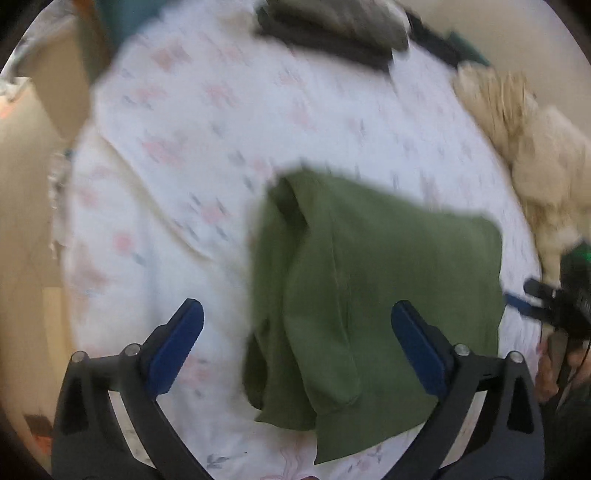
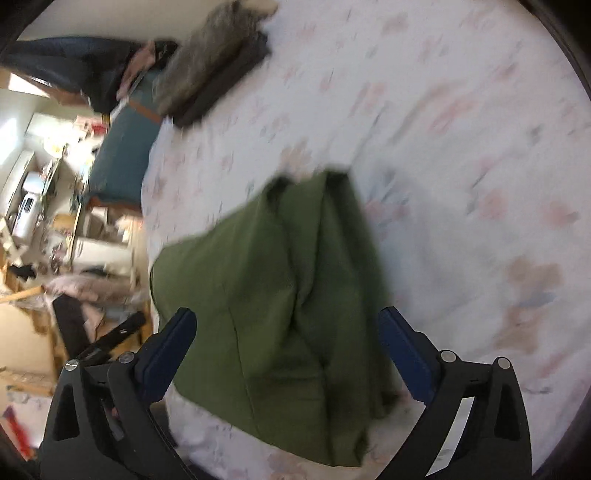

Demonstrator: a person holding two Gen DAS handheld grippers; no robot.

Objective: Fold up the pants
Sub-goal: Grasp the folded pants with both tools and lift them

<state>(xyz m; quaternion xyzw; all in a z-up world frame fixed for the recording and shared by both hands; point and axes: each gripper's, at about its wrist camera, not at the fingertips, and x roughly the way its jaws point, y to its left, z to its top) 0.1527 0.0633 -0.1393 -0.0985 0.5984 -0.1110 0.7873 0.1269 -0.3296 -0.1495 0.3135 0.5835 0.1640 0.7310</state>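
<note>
Lying folded on the bed (image 1: 177, 155), the green pants (image 1: 376, 295) form a compact, layered bundle on the floral sheet, near the edge closest to the person. Both views are motion-blurred.

Left gripper (image 1: 295, 347): jaws spread wide, nothing between the pads. It points steeply down over the pants' left side; the left pad hangs over bare sheet, the right pad over green cloth. No pinch visible, so the cloth is free.

Right gripper (image 2: 288, 354): jaws also wide apart, empty. Pants (image 2: 280, 288) fill the gap in view but the pads are not pressing on them. This gripper also shows at the right edge of the left view (image 1: 546, 299), just beside the bundle's right side.

Why it sits this way, as judgement: with both sets of jaws apart over opposite sides, the pants look let down flat so the layers rest on themselves and hold the fold. Seam and hem lines run lengthwise, edges roughly aligned; the near hem end overhangs unevenly and the far corner is bunched.

Task looks near its end; maybe one more fold or a tidy-up is left.

A gray-and-dark clothes stack (image 1: 332, 29) lies at the bed's far side, well apart, likely finished items. A fluffy cream blanket (image 1: 532, 147) lies at the right edge.
</note>
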